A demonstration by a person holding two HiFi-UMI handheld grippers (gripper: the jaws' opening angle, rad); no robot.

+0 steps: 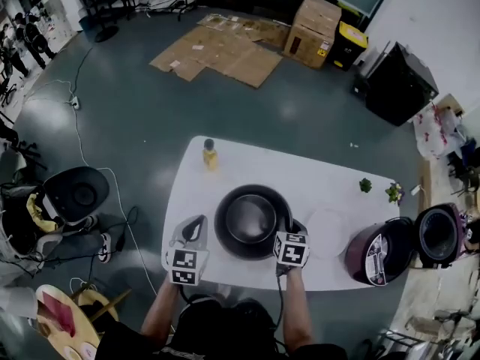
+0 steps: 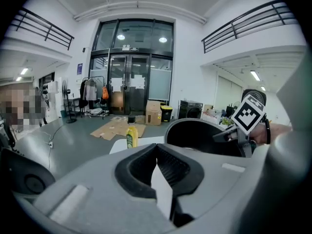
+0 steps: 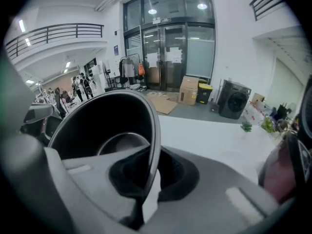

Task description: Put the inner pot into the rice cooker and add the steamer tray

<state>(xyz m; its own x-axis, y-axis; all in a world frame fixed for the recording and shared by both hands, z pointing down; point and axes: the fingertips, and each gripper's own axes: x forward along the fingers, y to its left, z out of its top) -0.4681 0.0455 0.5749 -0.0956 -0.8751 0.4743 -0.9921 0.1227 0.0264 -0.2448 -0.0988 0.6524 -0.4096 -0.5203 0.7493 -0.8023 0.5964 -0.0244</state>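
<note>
The black inner pot (image 1: 251, 220) is over the white table (image 1: 330, 182), near its front edge. My right gripper (image 1: 288, 229) is shut on the pot's right rim; in the right gripper view the rim (image 3: 155, 145) runs between the pads of that gripper (image 3: 148, 179). My left gripper (image 1: 196, 229) is just left of the pot, apart from it. Its jaws (image 2: 158, 152) are shut with nothing between them, and the pot (image 2: 195, 133) lies beyond to the right. The purple rice cooker (image 1: 375, 253) stands at the table's right end with its lid (image 1: 439, 235) open. A pale round steamer tray (image 1: 328, 233) lies between pot and cooker.
A yellow bottle (image 1: 210, 154) stands at the table's far left edge. Two small green plants (image 1: 365, 185) sit at the far right. A black chair (image 1: 79, 193) and cables are on the floor to the left, and flattened cardboard (image 1: 217, 51) lies beyond.
</note>
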